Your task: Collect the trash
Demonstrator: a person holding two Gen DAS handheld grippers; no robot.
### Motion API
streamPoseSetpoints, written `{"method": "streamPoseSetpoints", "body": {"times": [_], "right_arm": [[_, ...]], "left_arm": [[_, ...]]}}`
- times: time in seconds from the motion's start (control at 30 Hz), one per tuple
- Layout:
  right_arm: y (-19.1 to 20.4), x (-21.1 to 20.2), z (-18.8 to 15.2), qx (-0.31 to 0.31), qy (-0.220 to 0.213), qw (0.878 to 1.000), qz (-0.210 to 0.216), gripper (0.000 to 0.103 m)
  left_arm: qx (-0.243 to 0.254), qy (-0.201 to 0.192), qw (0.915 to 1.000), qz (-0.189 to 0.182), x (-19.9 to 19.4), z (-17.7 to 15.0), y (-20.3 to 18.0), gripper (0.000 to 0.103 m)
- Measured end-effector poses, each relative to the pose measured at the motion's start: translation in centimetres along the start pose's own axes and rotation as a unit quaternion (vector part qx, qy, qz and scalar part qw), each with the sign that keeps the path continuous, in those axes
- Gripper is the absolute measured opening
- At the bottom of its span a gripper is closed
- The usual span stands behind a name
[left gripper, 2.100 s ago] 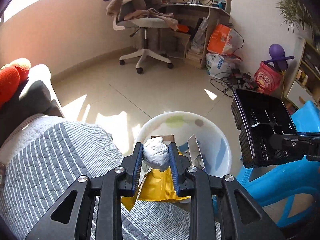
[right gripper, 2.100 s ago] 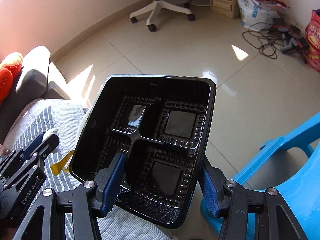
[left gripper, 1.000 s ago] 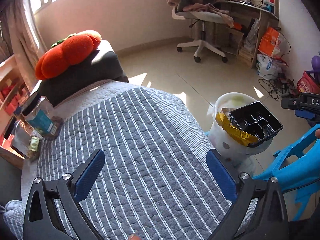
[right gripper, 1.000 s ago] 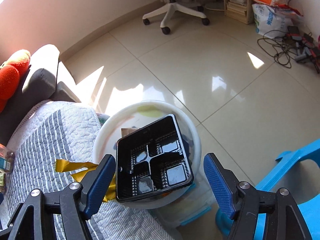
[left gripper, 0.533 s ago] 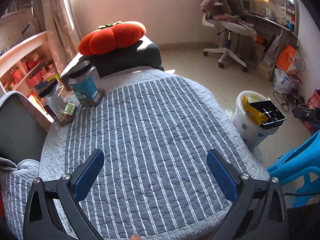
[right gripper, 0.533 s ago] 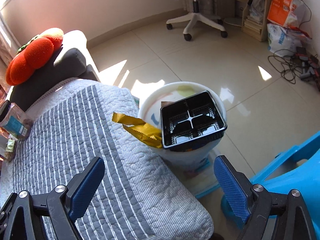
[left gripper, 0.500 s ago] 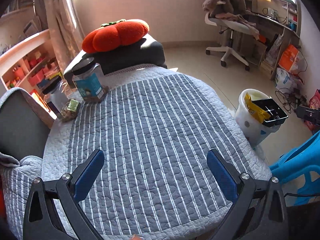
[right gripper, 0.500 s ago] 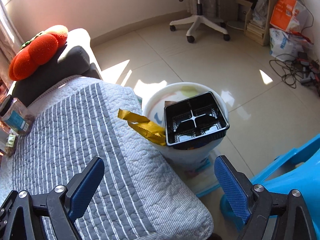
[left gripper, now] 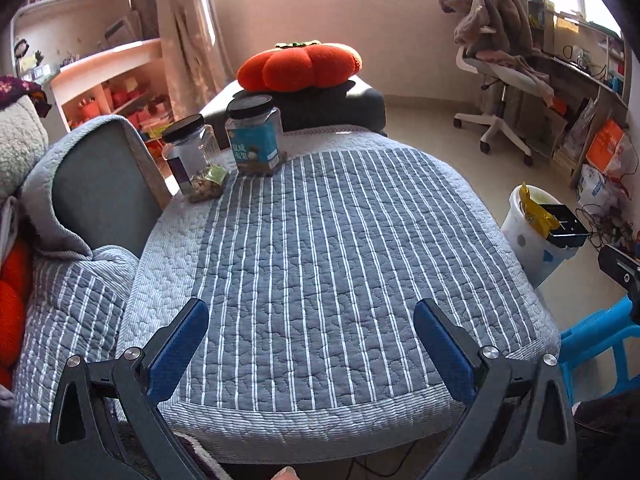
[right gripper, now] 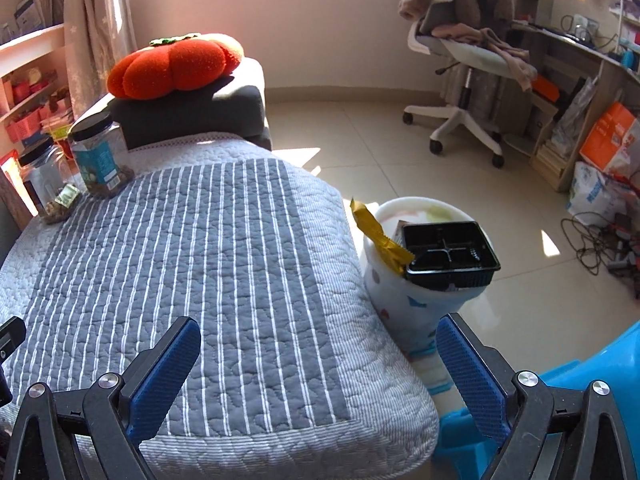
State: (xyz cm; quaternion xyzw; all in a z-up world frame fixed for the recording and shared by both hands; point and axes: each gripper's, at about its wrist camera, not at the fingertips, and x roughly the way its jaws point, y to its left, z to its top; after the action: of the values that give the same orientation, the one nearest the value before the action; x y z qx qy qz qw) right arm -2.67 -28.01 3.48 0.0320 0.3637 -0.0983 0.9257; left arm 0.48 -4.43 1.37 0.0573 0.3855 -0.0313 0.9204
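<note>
A white bin [right gripper: 416, 300] stands on the floor at the table's right edge; it also shows in the left wrist view [left gripper: 524, 236]. A black divided food tray [right gripper: 450, 254] lies across its rim, and a yellow wrapper [right gripper: 378, 238] sticks out beside it. My left gripper [left gripper: 310, 346] is open and empty above the near edge of the grey striped quilt [left gripper: 320, 260]. My right gripper [right gripper: 318, 364] is open and empty, near the quilt's right corner, well back from the bin.
Two black-lidded jars [left gripper: 256, 140] and a small snack packet [left gripper: 206, 184] stand at the quilt's far left. An orange pumpkin cushion [left gripper: 300, 66] sits on a dark stool behind. A blue plastic chair [right gripper: 592, 376] is at the right; an office chair [right gripper: 460, 64] and cables lie beyond.
Both grippers have pulled back and away from the bin, so the whole quilted table now shows. The tray and crumpled paper, held earlier, were let go at the bin.
</note>
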Motion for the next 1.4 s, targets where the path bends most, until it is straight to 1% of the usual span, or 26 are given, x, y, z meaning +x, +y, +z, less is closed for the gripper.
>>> {"method": "streamPoseSetpoints", "body": {"times": [0.1, 0.23, 0.37, 0.53, 0.73, 1.4], "right_arm": [[0.9, 0.8, -0.4, -0.016, 0.006, 1.000, -0.005, 0.098], [1.8, 1.9, -0.8, -0.031, 0.016, 0.999, -0.010, 0.098], [2.1, 2.5, -1.0, -0.022, 0.023, 0.999, -0.005, 0.098], [2.1, 2.4, -0.9, -0.017, 0.018, 1.000, -0.008, 0.098], [2.1, 2.4, -1.0, -0.013, 0.022, 1.000, -0.007, 0.098], [1.4, 2.2, -1.1, 0.002, 0.026, 1.000, 0.000, 0.098]], "left_arm": [[-0.011, -0.015, 0.9998, 0.002, -0.4, 0.3, 0.7, 0.103], [-0.005, -0.029, 0.9995, 0.007, -0.5, 0.4, 0.8, 0.103], [-0.004, -0.020, 0.9998, 0.008, 0.3, 0.2, 1.3, 0.103], [-0.010, -0.008, 0.9999, 0.003, 0.8, -0.1, 1.9, 0.103], [-0.011, -0.012, 0.9999, 0.003, 0.6, -0.2, 2.1, 0.103], [-0.001, -0.020, 0.9998, -0.003, -0.3, -0.2, 1.0, 0.103]]}}
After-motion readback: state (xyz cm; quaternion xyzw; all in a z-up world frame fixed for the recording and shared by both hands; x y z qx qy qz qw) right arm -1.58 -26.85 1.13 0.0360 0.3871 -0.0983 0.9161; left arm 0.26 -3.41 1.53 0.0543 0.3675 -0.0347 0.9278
